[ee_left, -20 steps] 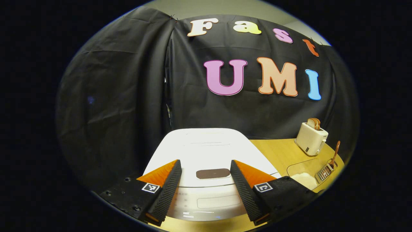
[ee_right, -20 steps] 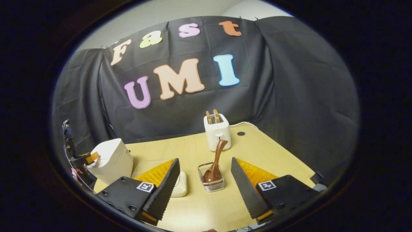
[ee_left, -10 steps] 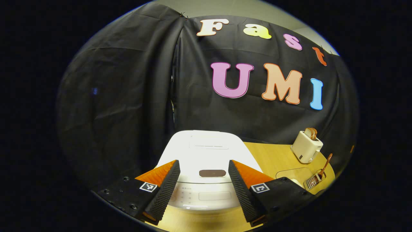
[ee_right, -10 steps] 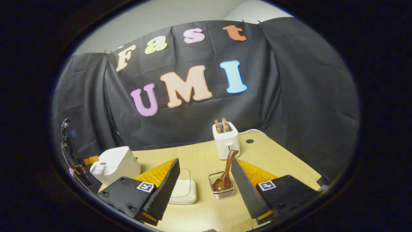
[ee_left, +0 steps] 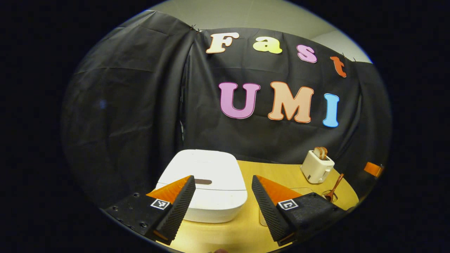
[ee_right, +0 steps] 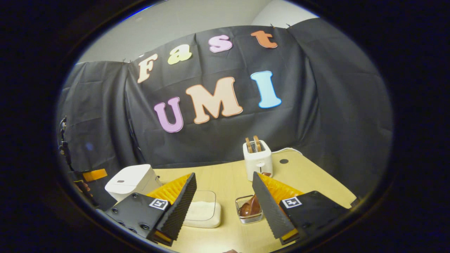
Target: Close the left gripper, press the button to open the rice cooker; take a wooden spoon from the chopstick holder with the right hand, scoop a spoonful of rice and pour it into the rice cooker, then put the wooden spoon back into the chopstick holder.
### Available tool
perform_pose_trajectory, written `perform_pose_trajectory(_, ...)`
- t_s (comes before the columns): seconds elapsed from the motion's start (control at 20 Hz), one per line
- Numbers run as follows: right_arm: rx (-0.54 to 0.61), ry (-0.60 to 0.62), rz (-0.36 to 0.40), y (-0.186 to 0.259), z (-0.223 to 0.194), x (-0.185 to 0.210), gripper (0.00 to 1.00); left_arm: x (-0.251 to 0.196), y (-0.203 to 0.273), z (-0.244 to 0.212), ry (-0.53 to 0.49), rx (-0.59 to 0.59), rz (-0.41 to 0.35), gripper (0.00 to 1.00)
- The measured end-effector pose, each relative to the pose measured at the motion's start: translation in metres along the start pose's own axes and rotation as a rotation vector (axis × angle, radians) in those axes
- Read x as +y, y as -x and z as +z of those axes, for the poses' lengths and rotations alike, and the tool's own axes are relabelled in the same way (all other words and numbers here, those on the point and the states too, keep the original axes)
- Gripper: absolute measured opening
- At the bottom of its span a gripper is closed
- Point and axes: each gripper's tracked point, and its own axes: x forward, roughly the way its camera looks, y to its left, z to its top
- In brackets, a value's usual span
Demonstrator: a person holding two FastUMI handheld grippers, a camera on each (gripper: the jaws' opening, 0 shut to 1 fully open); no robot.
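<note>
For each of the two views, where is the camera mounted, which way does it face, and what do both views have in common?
Left gripper view: rides on the left gripper, looking forward over the closed rice cooker; its own two fingers show spread apart at the bottom.
Right gripper view: rides on the right gripper, facing the table with the rice container and the wooden spoon in the chopstick holder; its fingers are apart.
Shared: rice cooker, toaster, wooden spoon, table.

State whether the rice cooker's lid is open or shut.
Shut: the rice cooker lid lies flat on its body, in both views.
</note>
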Motion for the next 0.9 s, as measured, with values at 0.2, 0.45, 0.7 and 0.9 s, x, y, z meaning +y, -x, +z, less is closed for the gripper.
perform_pose_trajectory(0.2, -0.01, 0.029, -0.01, 0.007, 0.001, -0.011, 1.0, -0.041, 0.006, -0.008, -0.012, -0.01, -0.058, 0.95)
perform_pose_trajectory(0.45, -0.015, 0.032, -0.048, 0.01, 0.004, -0.026, 1.0, -0.095, -0.005, -0.034, -0.023, 0.063, -0.173, 0.95)
perform_pose_trajectory(0.7, -0.02, 0.007, -0.101, 0.012, 0.006, -0.045, 0.99, -0.129, -0.021, -0.038, -0.058, 0.095, -0.259, 0.96)
perform_pose_trajectory(0.9, -0.023, 0.01, -0.139, 0.016, 0.007, -0.056, 0.99, -0.14, -0.027, -0.04, -0.075, 0.107, -0.297, 0.96)
